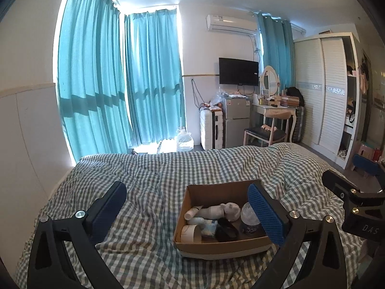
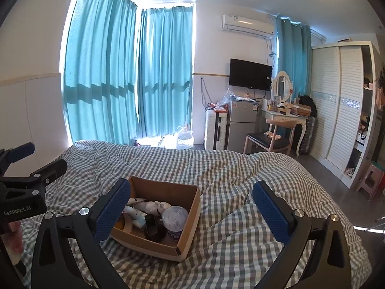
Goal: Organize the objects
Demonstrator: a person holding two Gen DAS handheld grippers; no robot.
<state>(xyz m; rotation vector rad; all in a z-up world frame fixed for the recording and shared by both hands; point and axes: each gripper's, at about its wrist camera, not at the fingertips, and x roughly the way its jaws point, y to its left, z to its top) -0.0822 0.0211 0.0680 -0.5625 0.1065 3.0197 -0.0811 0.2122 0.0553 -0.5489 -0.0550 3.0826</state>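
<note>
A shallow cardboard box point(image 1: 192, 192) lies on the checked bed cover; it also shows in the right wrist view point(image 2: 190, 226). In it are white tubes point(image 1: 209, 212), a white figurine point(image 1: 232, 210), a clear-lidded jar point(image 1: 249, 216), a black item point(image 1: 226, 228) and a roll of tape point(image 1: 190, 232). My left gripper point(image 1: 187, 207) is open and empty, held above the bed with its right finger over the box's right side. My right gripper point(image 2: 192, 207) is open and empty, with its left finger over the box's left edge.
The bed with its rumpled green-and-white checked cover point(image 1: 154, 183) fills the foreground. Beyond it stand teal curtains point(image 1: 96, 84), a white suitcase point(image 1: 211, 127), a small fridge point(image 1: 237, 120), a vanity table with a chair point(image 1: 272, 120) and a white wardrobe point(image 1: 322, 89).
</note>
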